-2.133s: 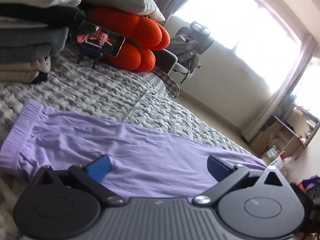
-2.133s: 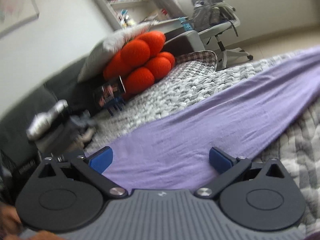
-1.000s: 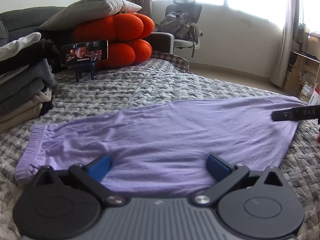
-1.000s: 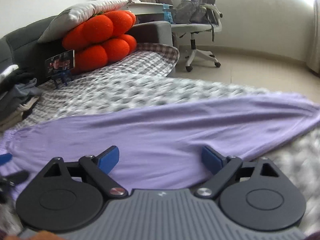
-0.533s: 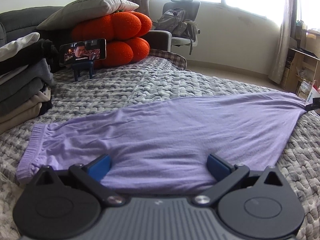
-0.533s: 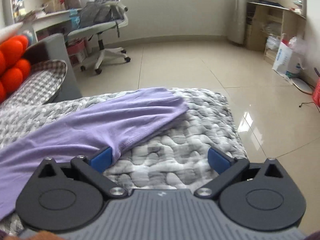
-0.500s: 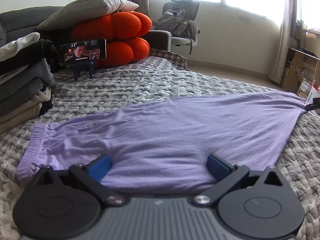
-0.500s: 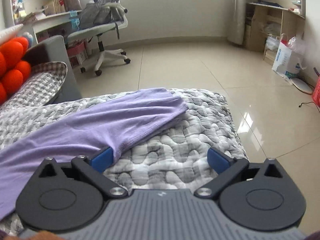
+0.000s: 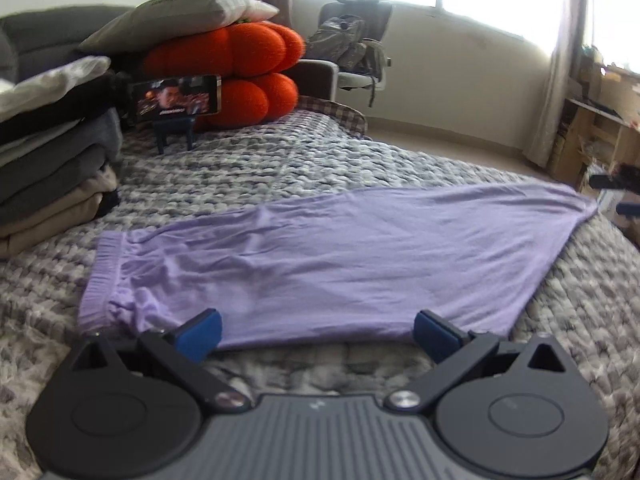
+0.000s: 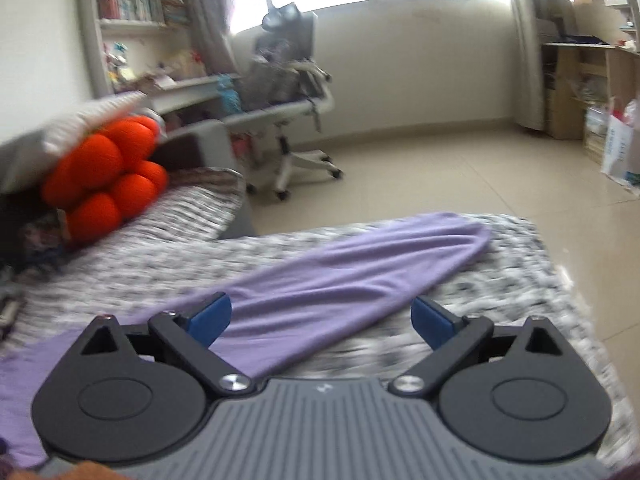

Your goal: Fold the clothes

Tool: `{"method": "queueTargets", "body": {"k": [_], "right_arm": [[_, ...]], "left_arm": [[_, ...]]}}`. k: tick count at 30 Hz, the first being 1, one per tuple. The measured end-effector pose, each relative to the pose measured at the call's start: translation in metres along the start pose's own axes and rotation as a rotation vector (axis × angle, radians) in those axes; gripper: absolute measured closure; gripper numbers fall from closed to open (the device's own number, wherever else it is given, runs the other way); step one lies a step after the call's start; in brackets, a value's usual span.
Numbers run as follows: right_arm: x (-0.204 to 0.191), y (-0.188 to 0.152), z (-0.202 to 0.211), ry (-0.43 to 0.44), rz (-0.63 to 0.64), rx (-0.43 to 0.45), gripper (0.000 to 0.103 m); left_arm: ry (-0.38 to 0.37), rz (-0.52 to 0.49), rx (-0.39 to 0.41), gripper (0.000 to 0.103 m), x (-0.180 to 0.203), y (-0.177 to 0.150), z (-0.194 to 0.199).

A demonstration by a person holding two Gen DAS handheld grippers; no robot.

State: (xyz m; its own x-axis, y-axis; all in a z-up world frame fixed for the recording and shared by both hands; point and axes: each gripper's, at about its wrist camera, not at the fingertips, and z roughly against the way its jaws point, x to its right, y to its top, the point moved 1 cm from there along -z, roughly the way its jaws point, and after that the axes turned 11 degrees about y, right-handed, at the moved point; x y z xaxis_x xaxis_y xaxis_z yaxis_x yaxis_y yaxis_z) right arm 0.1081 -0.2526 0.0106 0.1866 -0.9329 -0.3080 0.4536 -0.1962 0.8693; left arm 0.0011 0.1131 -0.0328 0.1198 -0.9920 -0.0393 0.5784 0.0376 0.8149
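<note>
Lilac trousers [image 9: 340, 256] lie flat across a bed [image 9: 280, 164] covered in a grey knitted blanket, waistband towards the stacked end and leg hem reaching the far right edge. The left gripper [image 9: 318, 330] hovers at the near edge of the bed, jaws spread wide and holding nothing, its blue pads just at the trousers' near edge. The right gripper [image 10: 320, 318] hangs above the leg end of the trousers [image 10: 360, 272], equally wide open and empty; its view is blurred.

A pile of folded clothes [image 9: 48, 152] in white, black, grey and beige sits at the left edge of the bed. Behind it a phone [image 9: 176, 98] on a small blue stand [image 9: 174, 132] shows a video with captions too small to read. Orange cushions [image 9: 240, 76] rest at the head of the bed under a pale pillow [image 9: 180, 10], whose printed lettering is illegible. An office chair [image 10: 296, 120] draped with a grey bag stands on the tiled floor beyond the bed. A white bag [image 10: 620, 140] with unreadable blue print leans by wooden shelves [image 10: 580, 80] at the right wall.
</note>
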Motion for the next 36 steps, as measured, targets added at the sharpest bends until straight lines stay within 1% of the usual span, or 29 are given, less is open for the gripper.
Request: {"method": "queueTargets", "body": {"k": [1, 4, 6, 8, 10, 13, 15, 17, 21, 26, 29, 33, 36], "right_arm": [[-0.008, -0.002, 0.000, 0.012, 0.002, 0.007, 0.005], [-0.036, -0.009, -0.009, 0.087, 0.014, -0.017, 0.005], [-0.055, -0.015, -0.016, 0.116, 0.067, -0.030, 0.005], [-0.073, -0.023, -0.023, 0.113, 0.149, -0.037, 0.006], [-0.072, -0.027, -0.027, 0.115, 0.142, -0.048, 0.006], [-0.068, -0.032, -0.032, 0.119, 0.118, -0.065, 0.006], [-0.065, -0.035, -0.035, 0.122, 0.101, -0.076, 0.006], [-0.062, -0.038, -0.039, 0.125, 0.085, -0.088, 0.006], [-0.057, -0.044, -0.045, 0.131, 0.051, -0.111, 0.004], [-0.052, -0.047, -0.038, 0.122, 0.007, -0.074, 0.004], [-0.048, -0.049, -0.036, 0.120, -0.021, -0.066, 0.004], [-0.047, -0.049, -0.035, 0.128, -0.034, -0.062, 0.003], [-0.047, -0.049, -0.033, 0.131, -0.037, -0.058, 0.003]], "left_arm": [[0.001, 0.006, -0.003, 0.000, -0.003, 0.002, 0.000], [0.025, -0.015, 0.004, 0.000, -0.005, 0.007, -0.002], [0.025, 0.003, -0.001, 0.000, -0.006, 0.014, -0.006], [0.002, 0.021, 0.003, 0.000, -0.003, 0.020, -0.007], [0.005, 0.010, 0.011, 0.000, 0.004, 0.022, -0.009], [0.025, -0.010, -0.001, 0.000, 0.015, 0.018, -0.017], [0.027, -0.007, -0.015, 0.000, 0.019, 0.014, -0.021], [0.046, -0.011, -0.008, 0.000, 0.025, 0.013, -0.023], [0.051, 0.010, -0.018, 0.000, 0.033, 0.018, -0.027], [0.086, 0.022, -0.003, 0.000, 0.053, 0.028, -0.033], [0.052, 0.010, 0.027, 0.000, 0.068, 0.026, -0.036], [0.081, -0.046, 0.026, 0.000, 0.079, 0.020, -0.041], [0.074, -0.020, 0.008, 0.000, 0.076, 0.021, -0.044]]}}
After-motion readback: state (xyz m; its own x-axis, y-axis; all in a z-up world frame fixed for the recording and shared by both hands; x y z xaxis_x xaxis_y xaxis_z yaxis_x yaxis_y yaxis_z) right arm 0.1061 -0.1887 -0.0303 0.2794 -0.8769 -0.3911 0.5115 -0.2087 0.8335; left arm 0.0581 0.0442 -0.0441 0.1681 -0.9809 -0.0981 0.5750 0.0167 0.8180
